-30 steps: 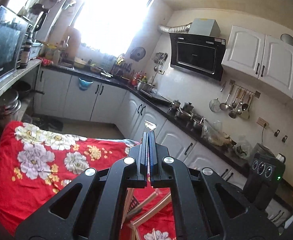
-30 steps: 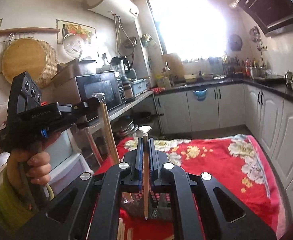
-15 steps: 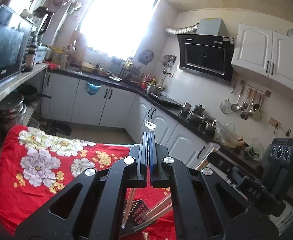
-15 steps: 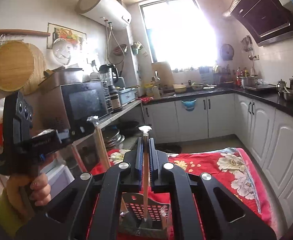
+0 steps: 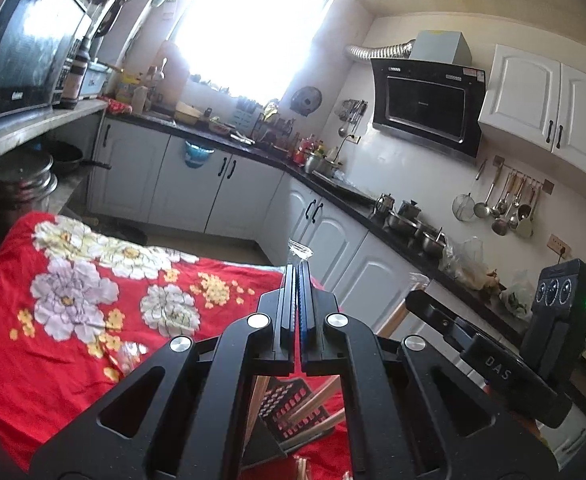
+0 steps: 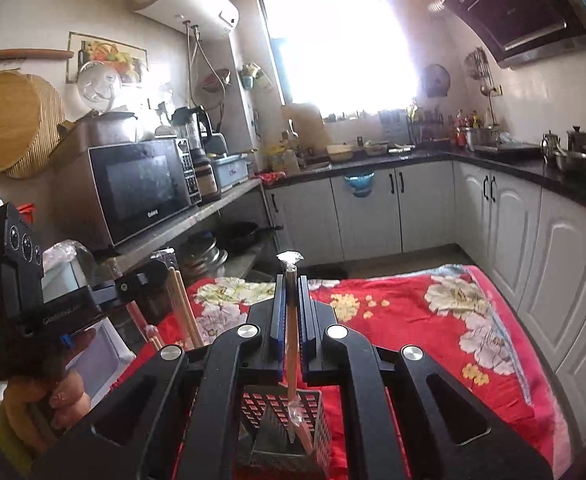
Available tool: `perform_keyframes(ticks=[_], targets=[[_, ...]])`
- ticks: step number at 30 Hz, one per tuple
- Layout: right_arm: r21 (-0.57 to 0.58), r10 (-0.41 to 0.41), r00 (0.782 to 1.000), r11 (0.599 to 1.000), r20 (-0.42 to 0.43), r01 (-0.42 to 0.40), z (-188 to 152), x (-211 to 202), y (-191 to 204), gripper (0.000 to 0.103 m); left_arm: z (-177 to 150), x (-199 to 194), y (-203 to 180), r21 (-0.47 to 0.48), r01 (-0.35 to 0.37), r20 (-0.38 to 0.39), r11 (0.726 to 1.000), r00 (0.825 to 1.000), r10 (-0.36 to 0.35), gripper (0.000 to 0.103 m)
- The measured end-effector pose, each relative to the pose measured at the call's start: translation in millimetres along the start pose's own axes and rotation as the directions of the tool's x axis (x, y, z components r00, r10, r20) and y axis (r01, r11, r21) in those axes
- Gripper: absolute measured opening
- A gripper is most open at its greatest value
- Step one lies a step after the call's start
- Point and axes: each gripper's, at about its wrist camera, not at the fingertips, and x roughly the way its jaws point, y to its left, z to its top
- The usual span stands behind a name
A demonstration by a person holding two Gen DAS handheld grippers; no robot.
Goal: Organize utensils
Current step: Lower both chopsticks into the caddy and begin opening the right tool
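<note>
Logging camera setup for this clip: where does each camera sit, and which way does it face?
Left wrist: on the left gripper, facing the hood-side counter; the right gripper shows at right.
Right wrist: on the right gripper, shut on a chopstick, facing the window; the left gripper and a hand show.
Shared: red floral cloth, mesh holder.

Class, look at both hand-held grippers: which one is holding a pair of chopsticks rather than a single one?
The left hand-held gripper: two bare wooden chopsticks hang from it. The right hand-held gripper grips only one plastic-wrapped chopstick, pointing down into the metal mesh holder.
</note>
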Motion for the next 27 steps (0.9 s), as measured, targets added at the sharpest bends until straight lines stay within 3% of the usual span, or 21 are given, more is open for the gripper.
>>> perform_keyframes(ticks=[27], targets=[[0.048,-0.016,0.997,0.999,-0.081,0.020,-35.3,13.2,-9.2,0.007,-43.7,6.3,12.3,-0.007,-0.039,-0.081,0.999,0.996,0.038,0.000]])
